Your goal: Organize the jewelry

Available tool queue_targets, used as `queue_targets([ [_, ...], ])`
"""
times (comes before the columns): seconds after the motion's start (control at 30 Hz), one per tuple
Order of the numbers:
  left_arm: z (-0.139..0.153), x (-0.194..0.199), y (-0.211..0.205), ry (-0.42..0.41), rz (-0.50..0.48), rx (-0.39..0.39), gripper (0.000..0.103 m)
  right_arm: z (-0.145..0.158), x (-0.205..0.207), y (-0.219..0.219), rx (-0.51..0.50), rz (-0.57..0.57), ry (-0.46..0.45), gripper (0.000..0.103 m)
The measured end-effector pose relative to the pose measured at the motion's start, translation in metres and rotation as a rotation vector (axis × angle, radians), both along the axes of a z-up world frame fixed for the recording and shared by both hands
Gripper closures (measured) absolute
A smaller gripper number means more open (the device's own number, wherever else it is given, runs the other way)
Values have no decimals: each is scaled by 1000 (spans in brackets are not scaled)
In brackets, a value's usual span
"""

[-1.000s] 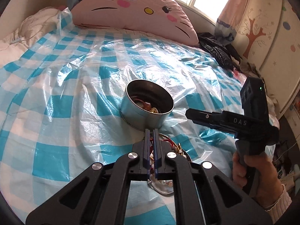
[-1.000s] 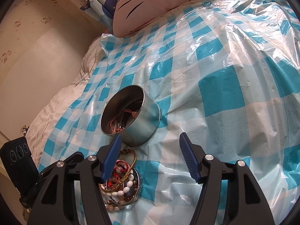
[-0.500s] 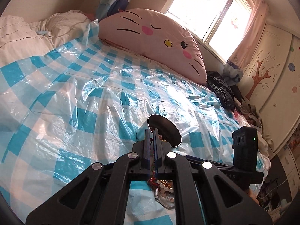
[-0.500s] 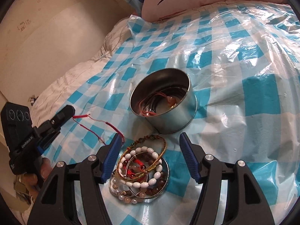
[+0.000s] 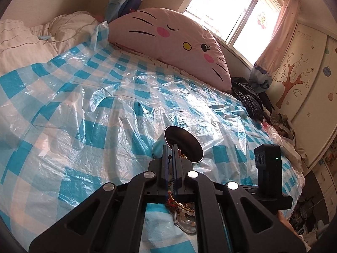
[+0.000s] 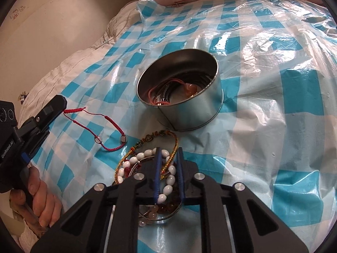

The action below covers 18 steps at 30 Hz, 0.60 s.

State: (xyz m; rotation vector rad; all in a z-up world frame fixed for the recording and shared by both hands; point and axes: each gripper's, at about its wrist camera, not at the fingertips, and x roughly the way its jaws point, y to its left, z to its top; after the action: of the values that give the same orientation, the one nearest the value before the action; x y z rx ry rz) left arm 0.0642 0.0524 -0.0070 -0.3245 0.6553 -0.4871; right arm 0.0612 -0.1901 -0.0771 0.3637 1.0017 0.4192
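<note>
A: What is seen at the left of the right wrist view that the left wrist view hides?

B: The left gripper (image 6: 61, 103) is seen from the side, held by a hand (image 6: 40, 198), its jaws pressed together on one end of a red cord bracelet (image 6: 101, 126), which trails across the checked plastic sheet (image 6: 273, 84). In its own view the cord is only a dark speck between the closed fingers (image 5: 165, 158).

A: And in the middle?

B: The metal tin (image 6: 181, 92) is shown open, with cords and beads lying inside; from the left wrist only its rim (image 5: 183, 143) is visible. Just in front of it a pile of bracelets (image 6: 147, 168) rests on a small dish. The right gripper (image 6: 168, 158) is closing, narrow, around a white bead bracelet (image 6: 168, 181) and a gold braided one.

A: Where is open room?

B: To the right of the tin the sheet lies bare up to the bed's edge; a pink cat pillow (image 5: 174, 48) bounds the far side.
</note>
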Motion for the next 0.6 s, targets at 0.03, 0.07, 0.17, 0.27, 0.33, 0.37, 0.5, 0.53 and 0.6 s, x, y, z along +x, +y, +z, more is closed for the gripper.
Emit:
queue_targets([
  [0.03, 0, 0, 0, 0, 0, 0, 100, 1, 0, -1, 0, -3, -6, 94],
  [0.07, 0, 0, 0, 1, 0, 0, 100, 3, -1, -2, 3, -6, -12, 95],
  [0.17, 0, 0, 0, 0, -1, 0, 100, 9, -2, -8, 41, -21, -40, 97],
  [0.27, 1, 0, -1, -3, -1, -2, 100, 17, -5, -16, 118, -37, -76, 98],
  [0.33, 2, 0, -3, -6, -7, -1, 100, 22, -8, -22, 170, -46, -100, 98],
  [0.37, 3, 0, -5, -8, -12, -1, 100, 25, -10, -24, 190, -51, -114, 98],
  [0.5, 11, 0, -15, -24, -37, 4, 100, 42, -19, -33, 256, -70, -205, 98],
  [0.53, 14, 1, -18, -29, -47, 5, 100, 46, -20, -35, 266, -77, -224, 98],
  [0.6, 19, 1, -27, -39, -69, 14, 100, 52, -23, -38, 280, -90, -256, 98],
])
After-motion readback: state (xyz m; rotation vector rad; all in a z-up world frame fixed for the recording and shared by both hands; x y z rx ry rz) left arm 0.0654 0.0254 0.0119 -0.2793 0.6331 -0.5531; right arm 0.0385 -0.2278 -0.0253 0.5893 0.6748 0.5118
